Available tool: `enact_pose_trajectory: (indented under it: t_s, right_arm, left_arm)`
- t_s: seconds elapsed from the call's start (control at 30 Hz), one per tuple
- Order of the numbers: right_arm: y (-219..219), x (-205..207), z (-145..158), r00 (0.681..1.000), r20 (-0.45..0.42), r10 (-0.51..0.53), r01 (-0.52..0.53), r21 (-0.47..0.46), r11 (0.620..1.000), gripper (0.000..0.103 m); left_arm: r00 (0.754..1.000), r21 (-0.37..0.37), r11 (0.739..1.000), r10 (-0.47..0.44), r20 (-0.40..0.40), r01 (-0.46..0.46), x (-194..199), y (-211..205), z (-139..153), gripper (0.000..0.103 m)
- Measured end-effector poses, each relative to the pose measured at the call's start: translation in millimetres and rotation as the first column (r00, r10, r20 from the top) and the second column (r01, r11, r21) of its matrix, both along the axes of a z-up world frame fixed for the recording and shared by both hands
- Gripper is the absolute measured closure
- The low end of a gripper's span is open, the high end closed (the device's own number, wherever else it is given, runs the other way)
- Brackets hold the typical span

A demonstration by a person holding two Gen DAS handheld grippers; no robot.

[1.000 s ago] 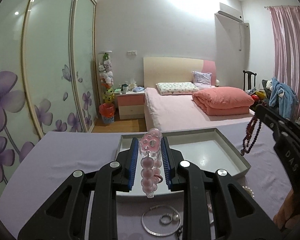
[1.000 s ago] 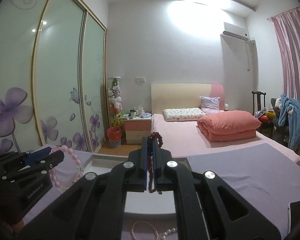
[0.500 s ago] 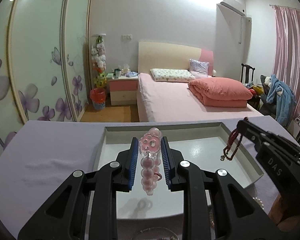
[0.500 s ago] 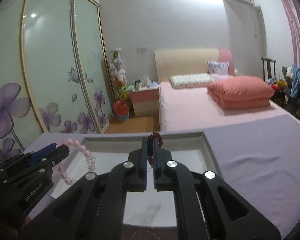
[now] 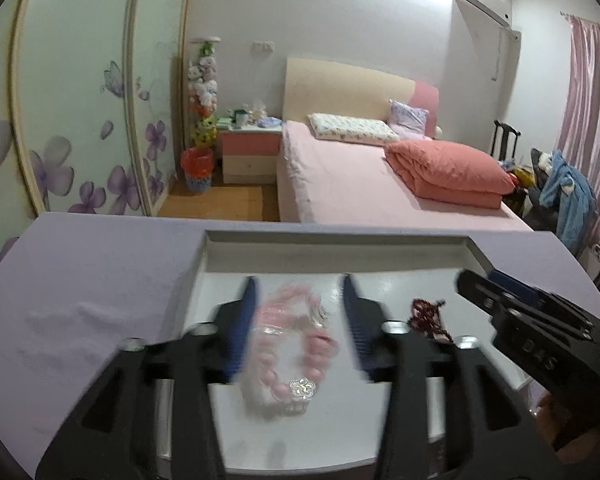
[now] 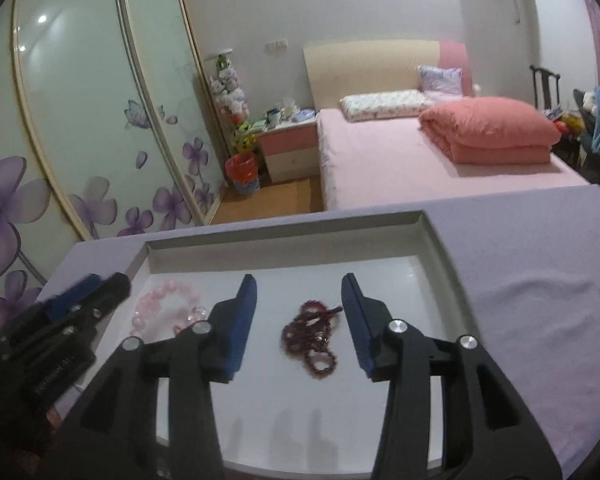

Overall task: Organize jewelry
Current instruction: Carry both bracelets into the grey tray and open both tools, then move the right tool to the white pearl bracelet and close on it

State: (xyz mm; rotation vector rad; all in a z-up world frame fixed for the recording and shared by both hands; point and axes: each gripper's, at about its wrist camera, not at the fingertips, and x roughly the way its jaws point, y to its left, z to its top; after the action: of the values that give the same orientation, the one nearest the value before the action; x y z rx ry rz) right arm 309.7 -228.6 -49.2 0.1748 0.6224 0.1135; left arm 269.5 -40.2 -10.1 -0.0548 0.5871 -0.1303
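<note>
1. With both my jaws just having been opening, the left gripper (image 5: 296, 320) and right gripper (image 6: 299, 316) are standing apart, gripping nothing.
2. The pink bracelet (image 5: 292, 344) and dark red beads (image 6: 312, 334) are lying in the white tray (image 6: 436, 248).
3. Whatever jewelry is waiting elsewhere on the tabletop is staying hidden.

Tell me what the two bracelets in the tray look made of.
Pink bracelet: translucent pale pink round beads, glossy, likely glass, quartz or plastic, with a clear faceted flower charm. Dark red bracelet: small, opaque maroon beads with little shine, possibly wood, seed or stone. Tray: smooth white base that reflects, grey walls; material unclear.

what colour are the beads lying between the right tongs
Dark red beads, clearest in the right wrist view.
</note>
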Motion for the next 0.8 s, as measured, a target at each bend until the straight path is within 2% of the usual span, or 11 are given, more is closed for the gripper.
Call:
enact_pose_trajectory:
  t_s: [0.43,0.57,0.8]
  right_arm:
    - [-25,-41,17,0.999,0.034,-0.04,0.04,0.02,0.999,0.058]
    - [-35,-64,22,0.998,0.035,-0.046,0.046,0.011,0.999,0.058]
    - [-58,-106,10,0.997,-0.036,-0.062,0.061,-0.017,0.998,0.058]
  left_arm:
    - [0.999,-0.005,1.0,0.019,0.027,-0.018,-26,21,19,0.05]
    - [0.999,0.01,1.0,0.018,0.026,-0.019,-45,29,18,0.044]
    - [1.0,0.035,0.999,0.011,-0.013,-0.011,-79,47,8,0.037]
